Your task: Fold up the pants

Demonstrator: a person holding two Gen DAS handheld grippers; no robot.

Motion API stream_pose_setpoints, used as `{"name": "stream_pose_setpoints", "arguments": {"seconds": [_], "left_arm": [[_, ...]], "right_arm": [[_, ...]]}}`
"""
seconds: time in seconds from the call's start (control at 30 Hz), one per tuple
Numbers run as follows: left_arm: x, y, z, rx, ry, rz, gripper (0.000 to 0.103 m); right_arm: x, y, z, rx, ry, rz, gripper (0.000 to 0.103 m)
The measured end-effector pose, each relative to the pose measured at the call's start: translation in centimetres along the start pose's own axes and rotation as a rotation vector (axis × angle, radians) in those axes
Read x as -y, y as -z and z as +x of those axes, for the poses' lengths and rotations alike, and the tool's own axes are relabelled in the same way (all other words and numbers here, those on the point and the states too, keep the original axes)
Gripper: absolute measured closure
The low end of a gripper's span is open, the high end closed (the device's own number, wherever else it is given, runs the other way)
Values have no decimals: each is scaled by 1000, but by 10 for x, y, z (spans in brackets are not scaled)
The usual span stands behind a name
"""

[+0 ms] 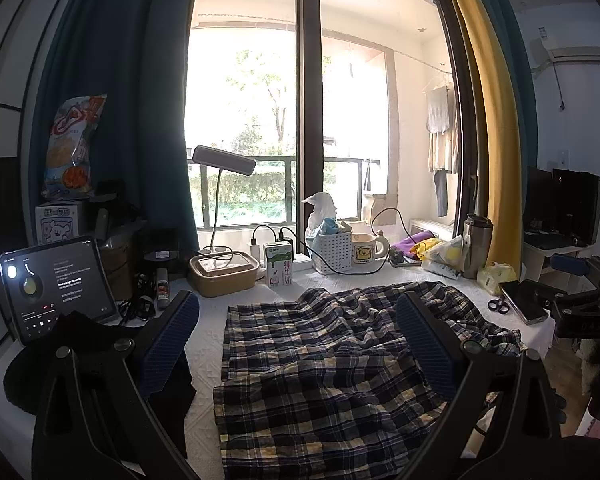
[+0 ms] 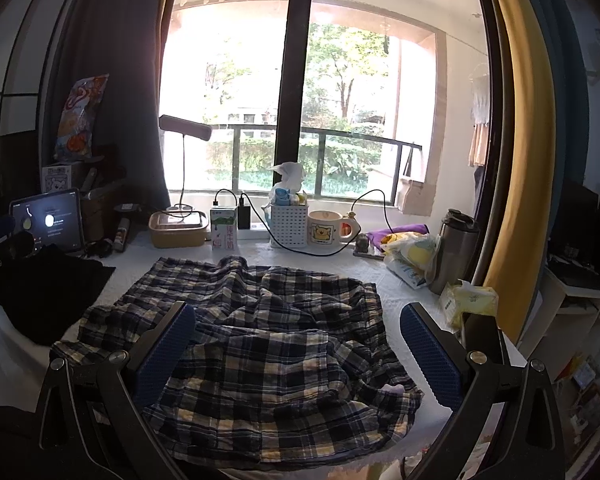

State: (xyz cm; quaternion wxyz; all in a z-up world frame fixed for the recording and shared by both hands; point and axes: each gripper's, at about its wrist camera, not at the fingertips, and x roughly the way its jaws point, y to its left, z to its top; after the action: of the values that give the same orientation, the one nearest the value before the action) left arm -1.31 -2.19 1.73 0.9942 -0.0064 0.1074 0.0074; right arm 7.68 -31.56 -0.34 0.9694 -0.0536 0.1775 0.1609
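Plaid pants (image 1: 332,368) in navy, white and yellow lie rumpled and spread on the white table cover (image 1: 208,344); they also show in the right wrist view (image 2: 268,344). My left gripper (image 1: 300,340) is open and empty, hovering above the pants' near left part, with blue-padded fingers (image 1: 168,340) spread wide. My right gripper (image 2: 300,352) is open and empty above the pants' near right part, with its fingers (image 2: 432,356) also wide apart. The right gripper's body shows at the right edge of the left wrist view (image 1: 580,300).
A black cloth (image 2: 48,288) and a lit tablet (image 2: 48,224) sit at the left. Along the back are a lamp (image 1: 220,200), a lunch box (image 1: 224,272), a milk carton (image 1: 280,264), a white basket (image 1: 332,248), a mug (image 1: 368,250), cables and a steel tumbler (image 2: 456,248). Scissors (image 1: 500,304) and a phone (image 1: 524,300) lie at the right.
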Motion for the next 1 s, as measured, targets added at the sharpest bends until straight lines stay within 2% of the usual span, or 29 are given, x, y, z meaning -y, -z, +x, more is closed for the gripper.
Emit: {"name": "stream_pose_setpoints", "arguments": {"seconds": [0.23, 0.37, 0.47, 0.6, 0.73, 0.9, 1.0], "left_arm": [[0, -2, 5, 1, -4, 9, 5], [1, -1, 23, -52, -1, 29, 5], [1, 0, 45, -105, -15, 51, 5], [-13, 1, 86, -199, -5, 18, 5], [-27, 6, 122, -265, -40, 8, 5], [-50, 9, 166, -329, -64, -5, 5], [-64, 11, 197, -395, -70, -13, 5]], "right_arm": [[-3, 1, 6, -6, -15, -3, 0], [-1, 3, 19, -26, -12, -25, 0], [8, 6, 36, -57, 8, -37, 0], [29, 8, 62, -97, 39, -32, 0], [48, 6, 94, -146, 70, -36, 0], [63, -2, 127, -183, 82, -73, 0], [74, -8, 152, -204, 73, -74, 0]]}}
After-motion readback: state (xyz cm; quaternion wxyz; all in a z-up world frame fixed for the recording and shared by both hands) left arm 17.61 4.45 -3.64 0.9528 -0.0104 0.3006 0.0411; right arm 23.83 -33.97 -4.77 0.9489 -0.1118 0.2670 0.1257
